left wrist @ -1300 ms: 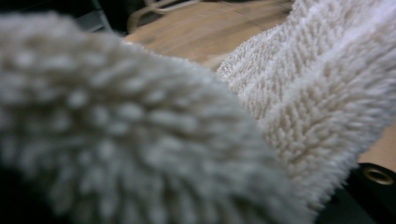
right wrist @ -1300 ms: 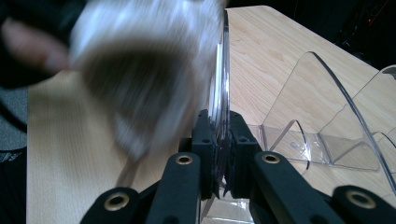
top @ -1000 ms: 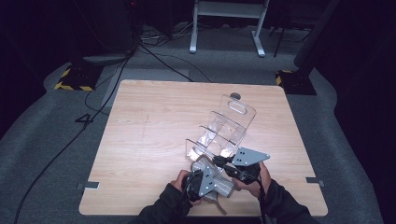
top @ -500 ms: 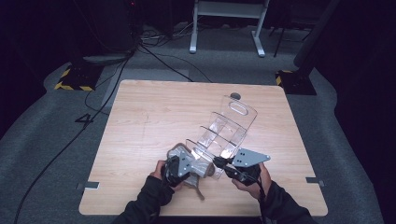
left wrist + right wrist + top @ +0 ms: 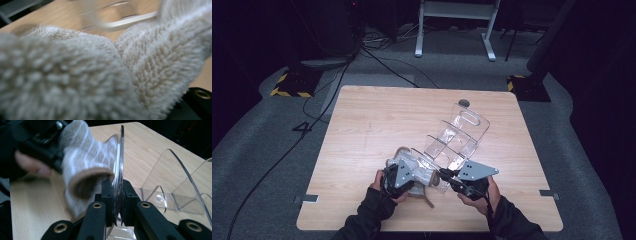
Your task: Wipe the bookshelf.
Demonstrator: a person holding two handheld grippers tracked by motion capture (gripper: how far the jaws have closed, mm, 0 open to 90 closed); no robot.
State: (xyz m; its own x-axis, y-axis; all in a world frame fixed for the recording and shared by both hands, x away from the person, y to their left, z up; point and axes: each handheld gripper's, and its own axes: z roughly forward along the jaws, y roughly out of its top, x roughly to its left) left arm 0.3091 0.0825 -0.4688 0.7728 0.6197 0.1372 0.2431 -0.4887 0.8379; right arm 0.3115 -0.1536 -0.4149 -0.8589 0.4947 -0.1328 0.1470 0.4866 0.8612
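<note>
My right gripper [image 5: 117, 202] has its fingers clamped on the front panel of the clear acrylic rack [image 5: 457, 135] on the counter [image 5: 362, 125]. My left gripper [image 5: 399, 175] is closed on the fuzzy sock [image 5: 100, 75], pressed against that same panel.

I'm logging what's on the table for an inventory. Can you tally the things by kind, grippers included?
Clear acrylic divider rack: 1
Fuzzy beige cloth: 1
Grippers: 2, left gripper shut on the cloth, right gripper clamped on the rack's end panel
Total: 4
</note>
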